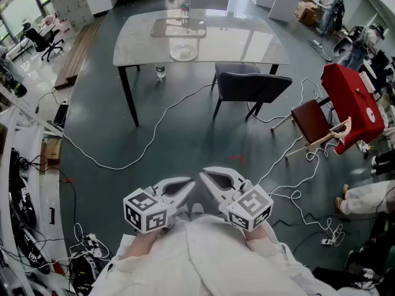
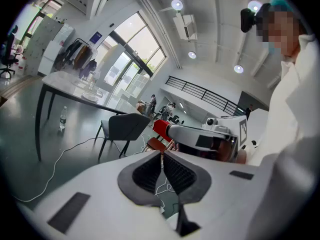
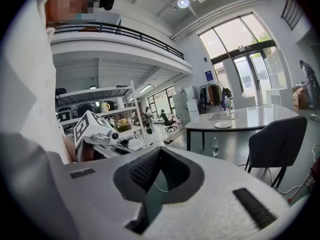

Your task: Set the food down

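Left claw (image 1: pixel 185 187) and right claw (image 1: pixel 210 180) are pressed together, empty, the bench (image 1: pixel 247 42) and plate (image 1: pixel 183 53) well ahead; no food visible, set-down judged unstarted or complete.

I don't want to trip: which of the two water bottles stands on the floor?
The water bottle on the floor under the table's near edge; the other bottle stands on the tabletop, behind the tray.

Plate (image 1: pixel 183 53) on table (image 1: pixel 247 42), tray (image 1: pixel 179 28) behind it; chair (image 1: pixel 253 85) before table; bottle (image 1: pixel 160 71) beneath.
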`<state>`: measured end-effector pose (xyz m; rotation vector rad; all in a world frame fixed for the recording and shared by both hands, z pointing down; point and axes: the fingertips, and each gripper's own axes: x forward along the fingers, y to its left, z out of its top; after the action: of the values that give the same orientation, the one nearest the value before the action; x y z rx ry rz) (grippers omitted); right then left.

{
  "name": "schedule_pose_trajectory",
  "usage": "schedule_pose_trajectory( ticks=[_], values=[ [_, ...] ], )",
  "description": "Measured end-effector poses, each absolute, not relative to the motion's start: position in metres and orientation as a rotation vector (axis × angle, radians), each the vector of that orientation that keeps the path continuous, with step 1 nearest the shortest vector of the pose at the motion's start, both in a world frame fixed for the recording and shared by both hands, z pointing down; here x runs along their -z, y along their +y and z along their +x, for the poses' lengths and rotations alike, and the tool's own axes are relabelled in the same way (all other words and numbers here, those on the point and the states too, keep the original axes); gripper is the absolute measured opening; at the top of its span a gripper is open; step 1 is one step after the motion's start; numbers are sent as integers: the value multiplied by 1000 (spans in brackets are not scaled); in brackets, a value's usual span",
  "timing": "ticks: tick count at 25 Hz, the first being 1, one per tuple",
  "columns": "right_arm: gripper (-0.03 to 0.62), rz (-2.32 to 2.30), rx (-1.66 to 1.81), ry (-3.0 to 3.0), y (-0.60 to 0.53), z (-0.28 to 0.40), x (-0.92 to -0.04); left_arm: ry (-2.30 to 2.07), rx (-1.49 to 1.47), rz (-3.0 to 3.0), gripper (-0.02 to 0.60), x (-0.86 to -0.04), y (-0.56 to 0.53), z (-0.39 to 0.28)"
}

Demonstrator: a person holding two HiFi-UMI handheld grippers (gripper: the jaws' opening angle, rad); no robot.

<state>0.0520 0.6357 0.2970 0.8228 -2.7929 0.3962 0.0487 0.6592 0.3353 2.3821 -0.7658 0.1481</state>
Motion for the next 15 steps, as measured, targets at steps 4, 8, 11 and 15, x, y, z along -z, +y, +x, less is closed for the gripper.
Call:
schedule_pose_trajectory(
  ticks=[4, 8, 11, 15],
  values=[
    [2, 827, -364, -2800, 629, 50, -291, -789, -140, 2373, 26, -335, 653, 45],
    [2, 827, -373, -2801, 625, 54, -292, -819, -150, 2378, 26, -336, 647, 47],
    [2, 831, -392, -2798, 621, 60, -296, -824, -138, 2370, 26, -336, 643, 51],
    [2, 863, -430, -2775, 615, 67, -303, -831, -135, 2357, 26, -340, 639, 54]
  ],
)
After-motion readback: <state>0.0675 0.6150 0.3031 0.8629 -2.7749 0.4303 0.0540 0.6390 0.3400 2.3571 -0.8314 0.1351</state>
